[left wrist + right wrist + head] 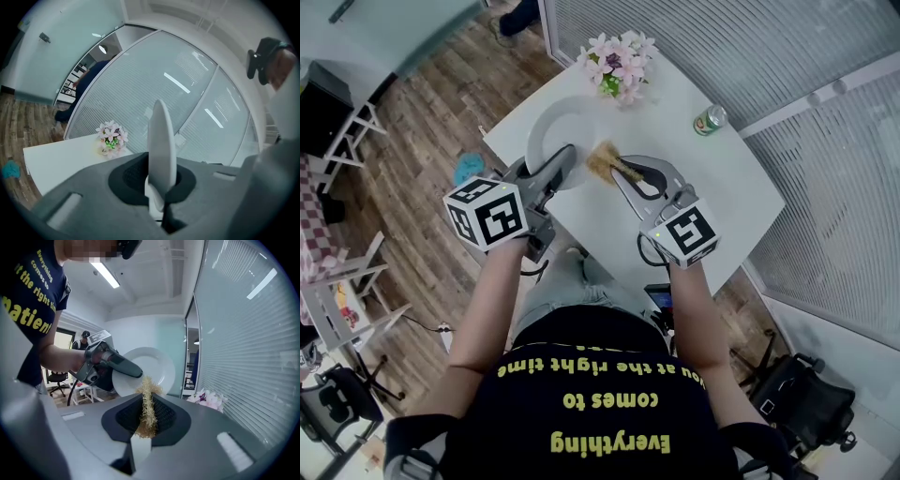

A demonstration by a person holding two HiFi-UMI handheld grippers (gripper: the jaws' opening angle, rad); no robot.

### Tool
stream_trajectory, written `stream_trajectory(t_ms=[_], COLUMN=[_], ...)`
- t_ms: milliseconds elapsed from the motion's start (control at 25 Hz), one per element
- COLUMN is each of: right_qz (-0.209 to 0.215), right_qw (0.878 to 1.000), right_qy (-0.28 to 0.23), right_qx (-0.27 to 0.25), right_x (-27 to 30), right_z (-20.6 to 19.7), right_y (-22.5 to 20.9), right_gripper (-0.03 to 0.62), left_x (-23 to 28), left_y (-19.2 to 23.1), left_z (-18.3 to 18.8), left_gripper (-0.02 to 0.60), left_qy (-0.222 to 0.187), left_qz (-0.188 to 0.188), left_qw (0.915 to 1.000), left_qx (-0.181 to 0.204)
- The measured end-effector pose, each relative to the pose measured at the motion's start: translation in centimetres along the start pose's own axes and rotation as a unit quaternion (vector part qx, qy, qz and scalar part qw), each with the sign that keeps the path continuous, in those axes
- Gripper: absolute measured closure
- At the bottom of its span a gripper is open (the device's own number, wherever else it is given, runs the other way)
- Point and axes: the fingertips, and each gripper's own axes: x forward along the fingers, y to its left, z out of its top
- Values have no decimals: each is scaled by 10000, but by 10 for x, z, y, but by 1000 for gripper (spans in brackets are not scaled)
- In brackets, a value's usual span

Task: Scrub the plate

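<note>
Head view, counts: one white plate [546, 131], one straw-coloured fibrous scrubber [602, 161], two hand-held grippers, one green drinks can [710, 119], one bunch of pink-white flowers [619, 66], one white desk [703, 197]. One teal cloth [469, 170] lies on the wooden floor beside the desk.

Left gripper [565, 156]: fingers [129, 176] clenched on the plate's rim, seen clearly in the left gripper view. Right gripper [619, 171]: fingers [126, 420] grasping the scrubber, a tuft sticking out past the tips.

Position of plate: held up over the desk's left corner, near the flowers, well apart from the can. Right gripper view shows it tilted up with its face turned toward the scrubber.

Hard to make out:
- Near rim of the plate is covered by the left gripper in the head view.
- Left gripper view gives the plate edge-on only, so its face is unseen there.
- Scrubber sits just beside the plate's right rim; contact cannot be settled from any view.
- Can label too small to read.

Plate appearance: round, shallow, plain glossy white, broad flat rim around a dished centre.
</note>
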Motion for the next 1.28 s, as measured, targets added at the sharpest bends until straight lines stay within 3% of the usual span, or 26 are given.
stream_trajectory(t_ms=[400,640,1280], right_qz=[717,1048,187], right_qw=[9972,9923,9992], right_qy=[-115,85,131], right_qx=[-202,-658,-336], right_x=[12,13,2], right_z=[9,10,-10], right_y=[51,77,21], right_gripper=[562,562,562], left_x=[1,-3,-2], left_y=[3,5,2], left_z=[5,6,4], left_gripper=[571,571,571], left_qy=[-84,-123,-70], left_qz=[32,44,-38], left_qw=[10000,9999,10000], left_qx=[4,-48,-36])
